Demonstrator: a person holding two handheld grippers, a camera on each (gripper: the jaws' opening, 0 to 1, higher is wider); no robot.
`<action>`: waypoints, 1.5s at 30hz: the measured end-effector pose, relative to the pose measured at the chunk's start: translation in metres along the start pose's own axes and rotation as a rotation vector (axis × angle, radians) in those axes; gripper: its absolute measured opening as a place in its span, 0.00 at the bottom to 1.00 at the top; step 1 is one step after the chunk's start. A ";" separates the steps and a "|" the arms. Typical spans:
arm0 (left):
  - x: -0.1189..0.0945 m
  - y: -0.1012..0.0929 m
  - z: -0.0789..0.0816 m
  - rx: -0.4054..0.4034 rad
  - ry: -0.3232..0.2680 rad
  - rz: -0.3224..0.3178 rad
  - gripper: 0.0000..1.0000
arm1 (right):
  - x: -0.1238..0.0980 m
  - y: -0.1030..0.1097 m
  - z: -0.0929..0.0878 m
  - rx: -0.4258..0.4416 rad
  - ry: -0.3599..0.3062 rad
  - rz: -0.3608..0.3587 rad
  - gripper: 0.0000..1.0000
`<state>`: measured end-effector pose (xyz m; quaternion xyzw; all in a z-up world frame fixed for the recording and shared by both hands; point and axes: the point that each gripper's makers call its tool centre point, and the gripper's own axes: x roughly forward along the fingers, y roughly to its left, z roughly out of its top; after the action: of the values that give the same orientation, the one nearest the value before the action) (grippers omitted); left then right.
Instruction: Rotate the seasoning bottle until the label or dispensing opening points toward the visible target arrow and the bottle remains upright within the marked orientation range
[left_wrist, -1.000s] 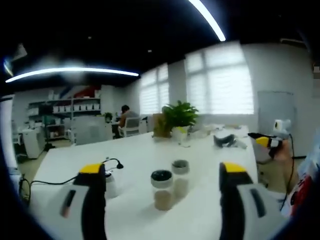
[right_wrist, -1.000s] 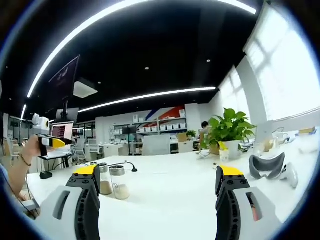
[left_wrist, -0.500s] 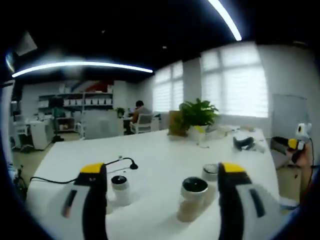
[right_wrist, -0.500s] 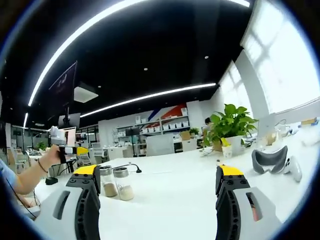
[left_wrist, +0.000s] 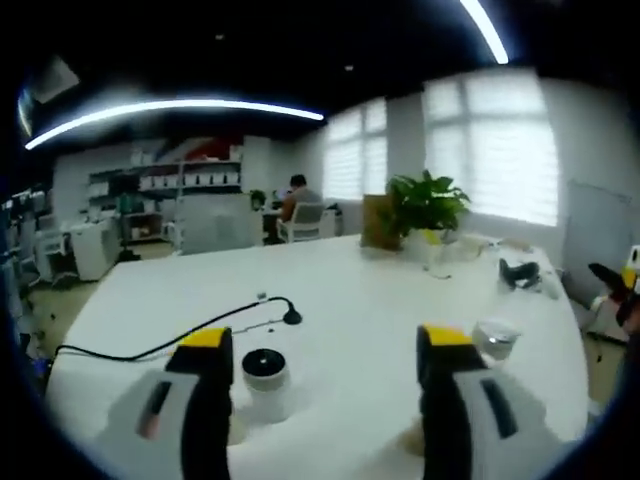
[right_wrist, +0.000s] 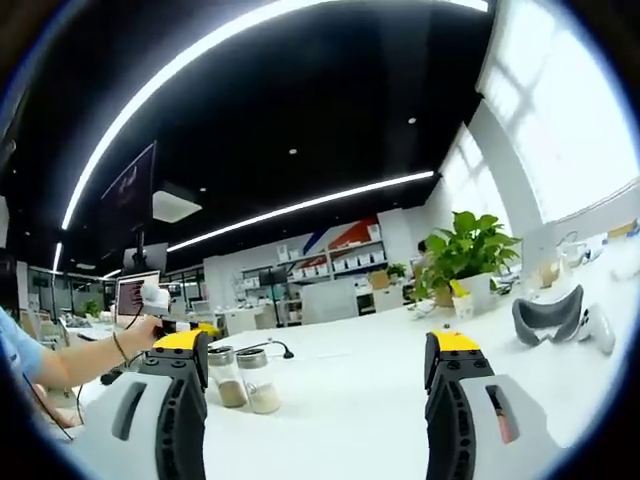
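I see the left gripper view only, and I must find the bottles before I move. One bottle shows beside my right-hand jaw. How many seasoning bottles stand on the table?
Observer: Two. In the right gripper view, a brown-filled bottle and a pale-filled bottle stand side by side.
Operator: Are they upright?
Observer: Yes, both stand upright on the white table, lids on top.
Operator: And the right gripper?
Observer: The right gripper is open and holds nothing.

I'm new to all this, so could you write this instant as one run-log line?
left gripper: open, holding nothing | right gripper: open, holding nothing | seasoning bottles: two, upright on white table, ungripped | rotation: not begun
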<state>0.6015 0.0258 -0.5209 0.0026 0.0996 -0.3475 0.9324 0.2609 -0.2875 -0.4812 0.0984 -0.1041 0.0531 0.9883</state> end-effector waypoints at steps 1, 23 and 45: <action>0.004 0.002 -0.004 -0.004 0.011 0.006 0.79 | 0.001 0.002 -0.001 0.004 0.006 0.011 0.92; 0.041 0.018 -0.058 0.035 0.121 0.142 0.72 | 0.005 0.007 -0.015 0.053 0.046 0.049 0.87; 0.051 0.047 -0.069 0.123 0.109 0.351 0.38 | 0.003 0.009 -0.015 0.064 0.054 0.064 0.84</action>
<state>0.6572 0.0331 -0.6011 0.0956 0.1263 -0.1841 0.9701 0.2660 -0.2758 -0.4931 0.1253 -0.0789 0.0904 0.9848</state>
